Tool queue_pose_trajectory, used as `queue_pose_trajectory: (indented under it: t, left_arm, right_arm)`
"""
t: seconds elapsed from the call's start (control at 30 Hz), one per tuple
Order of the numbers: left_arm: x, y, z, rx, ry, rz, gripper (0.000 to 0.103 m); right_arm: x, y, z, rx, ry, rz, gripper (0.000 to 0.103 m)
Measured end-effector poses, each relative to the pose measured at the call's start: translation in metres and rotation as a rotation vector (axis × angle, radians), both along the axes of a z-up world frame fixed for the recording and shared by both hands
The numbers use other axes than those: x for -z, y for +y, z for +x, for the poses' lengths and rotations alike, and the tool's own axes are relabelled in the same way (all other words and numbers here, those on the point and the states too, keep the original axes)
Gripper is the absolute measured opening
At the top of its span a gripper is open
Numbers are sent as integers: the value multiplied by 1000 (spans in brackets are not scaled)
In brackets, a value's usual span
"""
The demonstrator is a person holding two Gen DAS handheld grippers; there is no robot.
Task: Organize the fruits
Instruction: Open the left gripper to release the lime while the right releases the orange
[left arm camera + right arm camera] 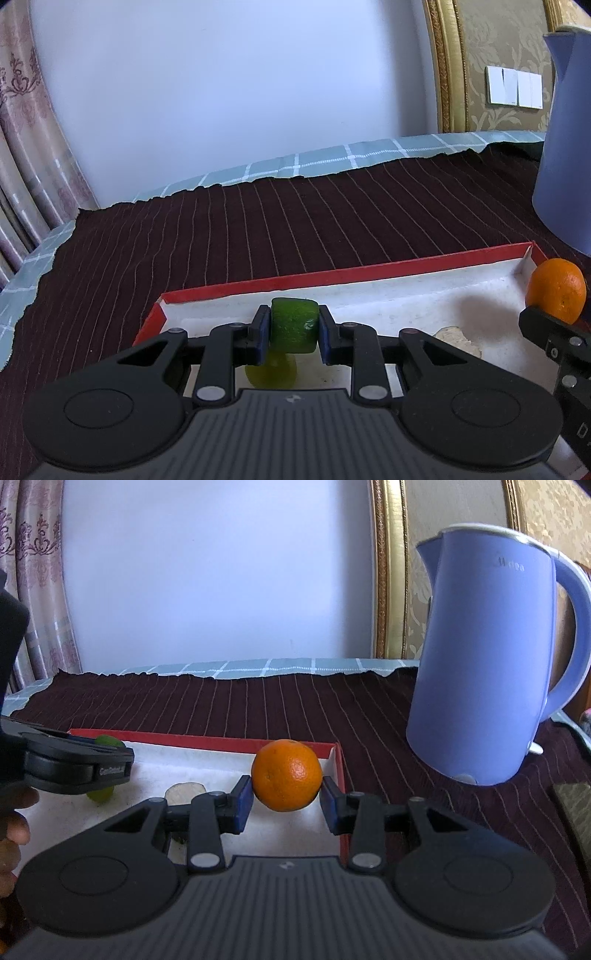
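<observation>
Over the tray (369,273), left gripper (293,326) is clamping a lime (293,325), right gripper (286,794) an orange (286,779), likely for placing.

The right gripper (287,800) clamps an orange (286,774) between its blue pads (243,802), held above the far right corner of a red-rimmed tray (207,740) with a white floor. At the left edge the left gripper (74,766) reaches over the tray with a green fruit (107,741) showing behind it — another greenish piece (99,794) lies below. A blue kettle (491,664) stands upright on the dark striped cloth (369,720), to the right of the tray and apart from it.
</observation>
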State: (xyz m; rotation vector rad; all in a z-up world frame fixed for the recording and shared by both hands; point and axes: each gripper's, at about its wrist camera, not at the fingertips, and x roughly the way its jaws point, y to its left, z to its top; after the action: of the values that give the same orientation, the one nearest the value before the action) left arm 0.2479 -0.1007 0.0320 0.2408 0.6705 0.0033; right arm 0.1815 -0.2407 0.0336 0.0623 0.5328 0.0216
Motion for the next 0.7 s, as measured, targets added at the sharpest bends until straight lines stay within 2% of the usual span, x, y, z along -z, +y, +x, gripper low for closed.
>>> queue_pose_trajectory:
  t: [0.17, 0.23, 0.37, 0.43, 0.47, 0.5, 0.53, 0.57, 0.6, 0.7]
  left_arm:
    - [0, -6, 0, 7, 4, 9, 26]
    - [1, -7, 0, 4, 6, 13, 26]
    - [1, -9, 0, 5, 11, 8, 26]
    - [0, -10, -2, 12, 11, 7, 28]
    - [0, -10, -3, 13, 10, 7, 35]
    - [0, -10, -4, 12, 8, 3, 49]
    - [0, -10, -5, 8, 4, 0, 58]
    - [-1, -10, -7, 2, -6, 0, 74]
    - [-1, -10, -9, -5, -23, 3, 79]
    - [-3, -10, -13, -12, -52, 35, 79]
  right_arm:
    - [0, 0, -3, -2, -10, 2, 41]
    - [-1, 1, -5, 0, -24, -5, 54]
    - [0, 2, -9, 0, -29, -12, 54]
    - [1, 1, -10, 5, -29, -7, 59]
    - [1, 1, -11, 8, -34, -6, 60]
    - [0, 0, -13, 11, -42, -5, 63]
    - [0, 0, -14, 14, -49, -3, 67]
    - [-1, 0, -15, 16, -56, -1, 69]
    - [-1, 0, -16, 17, -61, 1, 74]
    - [-2, 1, -19, 15, -69, 0, 80]
